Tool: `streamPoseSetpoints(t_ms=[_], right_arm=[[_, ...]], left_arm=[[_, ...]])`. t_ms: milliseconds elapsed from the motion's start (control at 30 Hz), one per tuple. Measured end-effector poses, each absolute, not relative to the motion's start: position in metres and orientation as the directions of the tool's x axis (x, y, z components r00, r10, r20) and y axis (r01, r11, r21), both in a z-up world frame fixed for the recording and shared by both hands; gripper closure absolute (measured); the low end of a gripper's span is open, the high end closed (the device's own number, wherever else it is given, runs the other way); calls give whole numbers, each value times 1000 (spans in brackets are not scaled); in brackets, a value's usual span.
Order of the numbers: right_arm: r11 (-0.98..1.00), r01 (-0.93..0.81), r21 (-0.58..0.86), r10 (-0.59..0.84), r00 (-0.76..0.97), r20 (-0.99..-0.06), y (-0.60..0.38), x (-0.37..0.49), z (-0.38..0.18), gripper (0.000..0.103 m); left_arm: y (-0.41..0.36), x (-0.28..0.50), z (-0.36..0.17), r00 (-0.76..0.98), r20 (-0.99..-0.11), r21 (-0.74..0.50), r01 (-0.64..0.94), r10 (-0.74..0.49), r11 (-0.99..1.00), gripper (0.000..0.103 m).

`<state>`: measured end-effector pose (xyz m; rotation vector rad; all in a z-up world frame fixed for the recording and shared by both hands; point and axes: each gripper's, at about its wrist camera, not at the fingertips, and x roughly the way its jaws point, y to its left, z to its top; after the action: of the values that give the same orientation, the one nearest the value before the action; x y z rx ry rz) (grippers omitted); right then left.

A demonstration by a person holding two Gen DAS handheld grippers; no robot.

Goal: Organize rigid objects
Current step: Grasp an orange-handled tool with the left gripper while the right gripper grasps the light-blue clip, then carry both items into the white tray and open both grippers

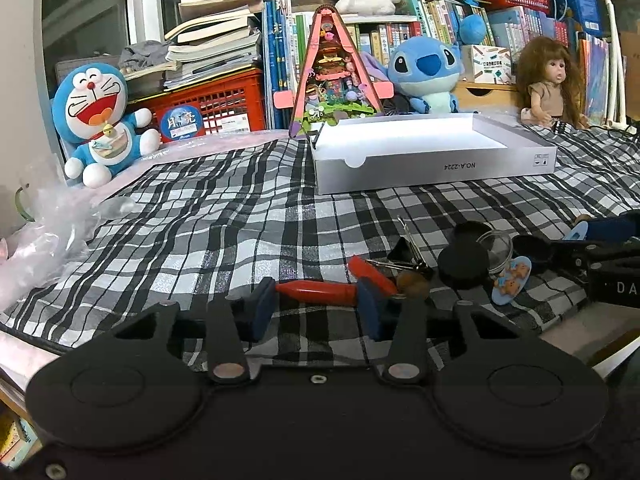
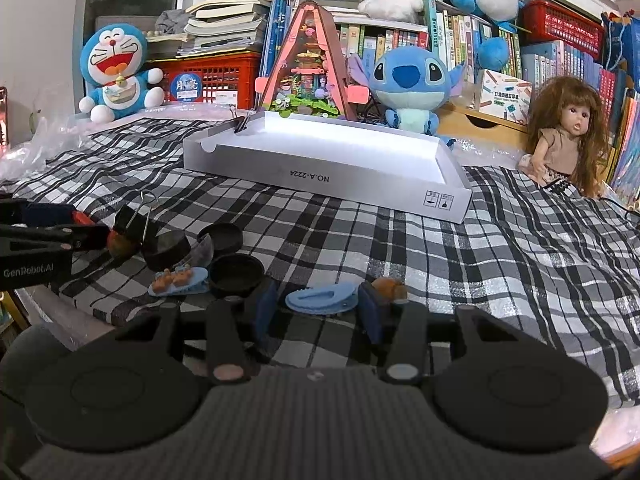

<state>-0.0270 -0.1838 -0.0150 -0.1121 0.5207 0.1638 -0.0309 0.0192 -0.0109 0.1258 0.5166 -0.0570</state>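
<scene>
On the checked cloth, our left gripper stands spread around a red clip; our right gripper is spread around a blue hair clip. Black lids lie near; the white box lid sits well beyond.

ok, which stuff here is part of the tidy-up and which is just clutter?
Job:
white box
red pen, between the left gripper fingers
blue clip, between the right gripper fingers
bear clip
binder clip
black lids

Clutter:
Doraemon plush
Stitch plush
doll
books
red crate
</scene>
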Motion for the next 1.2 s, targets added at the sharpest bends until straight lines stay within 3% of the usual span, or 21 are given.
streamPoseSetpoints(t_ms=[67,300,700,1200], right_arm=[[981,-185,-63,130,857,-500,-183,-28,-15,58],[984,-169,-47,124,860,-495,-184,-28,-11,59],[987,-142,72,159,851,-501,-198,-4,21,58],[968,-55,246,212,704,-677,-230,104,82,58]], left_arm=[[20,-31,-10,867,-497,91,81,-25,993,61],[24,-30,5,874,-486,56,57,-23,997,61],[34,18,44,841,-526,-114,73,-122,991,61],[-3,126,96,727,-655,-155,139,-207,978,61]])
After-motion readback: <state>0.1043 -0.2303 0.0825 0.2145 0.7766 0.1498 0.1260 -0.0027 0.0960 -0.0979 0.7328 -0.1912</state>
